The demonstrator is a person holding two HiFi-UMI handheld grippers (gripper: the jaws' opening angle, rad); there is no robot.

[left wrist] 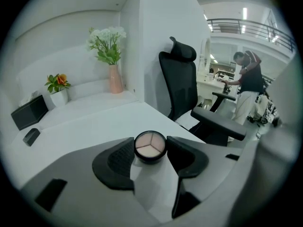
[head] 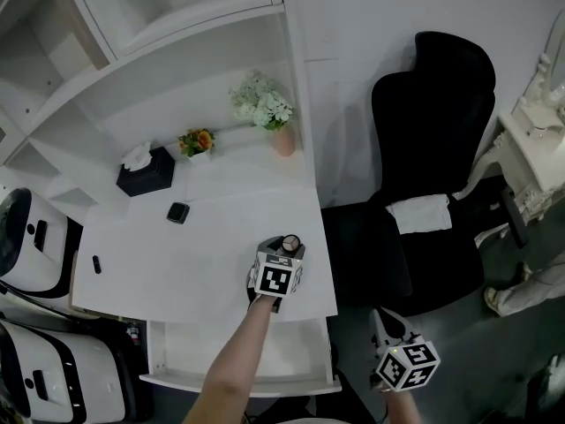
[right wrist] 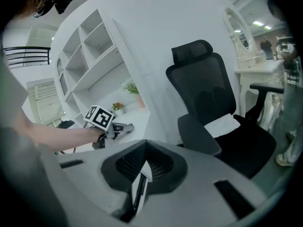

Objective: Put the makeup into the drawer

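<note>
White desk's (head: 194, 263) right front edge: left gripper (left wrist: 150, 151) pinches the makeup compact (left wrist: 150, 144) by its tips; such a shallow hold could let it slip off.

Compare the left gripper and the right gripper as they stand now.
The left gripper grips a round makeup compact; the right gripper is shut, with nothing between its jaws. The left gripper is over the white desk; the right gripper is off it, beside the open drawer, near the black chair. Both carry marker cubes.
</note>
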